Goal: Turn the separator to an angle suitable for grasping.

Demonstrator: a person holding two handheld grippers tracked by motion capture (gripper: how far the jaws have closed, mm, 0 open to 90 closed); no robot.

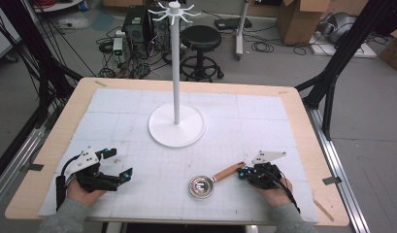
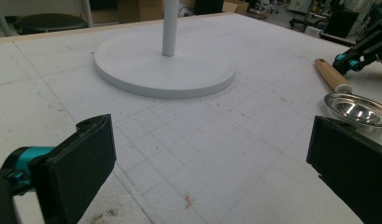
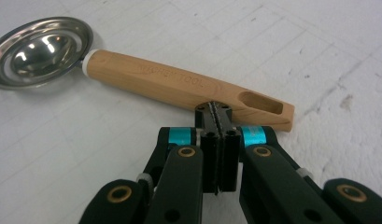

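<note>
Scoop (image 3: 132, 74): light, stiff; slick steel bowl, grippy wooden handle just ahead of right gripper (image 3: 218, 109), jaws together. Left gripper (image 2: 212, 163) jaws apart.

In the left gripper view the top edge cuts off the white stand's pole (image 2: 170, 28), and the ladle's bowl (image 2: 359, 109) is part hidden behind the right-hand jaw. In the right gripper view, the left edge clips that bowl.
</note>
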